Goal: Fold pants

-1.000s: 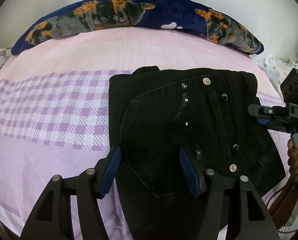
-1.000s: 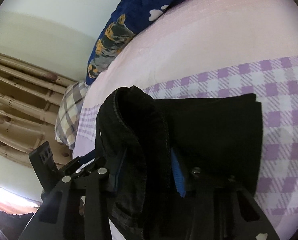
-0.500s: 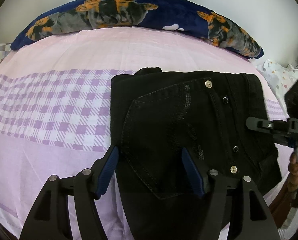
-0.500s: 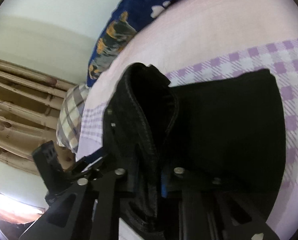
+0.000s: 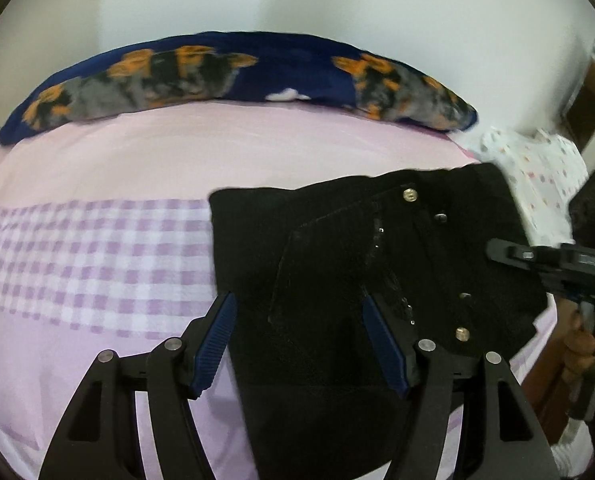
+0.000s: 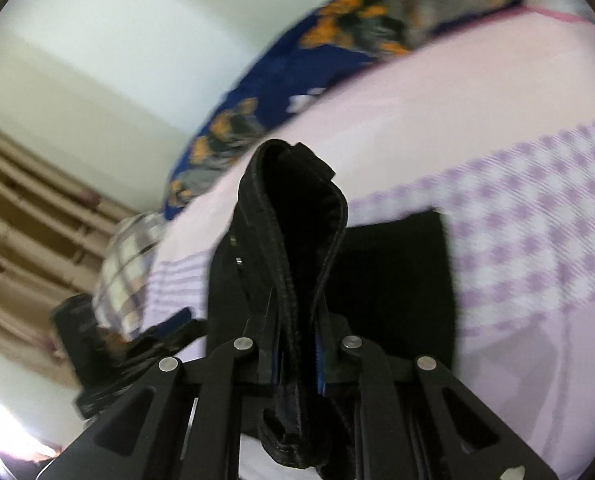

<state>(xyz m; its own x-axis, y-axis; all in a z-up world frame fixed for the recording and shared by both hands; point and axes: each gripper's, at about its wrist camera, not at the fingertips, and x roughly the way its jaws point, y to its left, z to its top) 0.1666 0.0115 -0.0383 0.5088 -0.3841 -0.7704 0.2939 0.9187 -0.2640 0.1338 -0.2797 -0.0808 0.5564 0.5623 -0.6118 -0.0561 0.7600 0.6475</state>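
The right tongs (image 6: 297,360) had clamped onto the pants' (image 5: 369,280) waistband and lifted it off the bed (image 5: 137,168); a second before they gaped. The left tongs (image 5: 301,344) stayed wide over the pocket end, so another fold looked imminent.

Open pink-and-checked bed (image 5: 97,248) surface lies left of the folded black pants (image 5: 337,264), giving free passage. The long blue pillow (image 5: 233,76) bounds the far edge at the wall. The right hand-held gripper (image 6: 297,360), clamped on the waistband, blocks the pants' right side.
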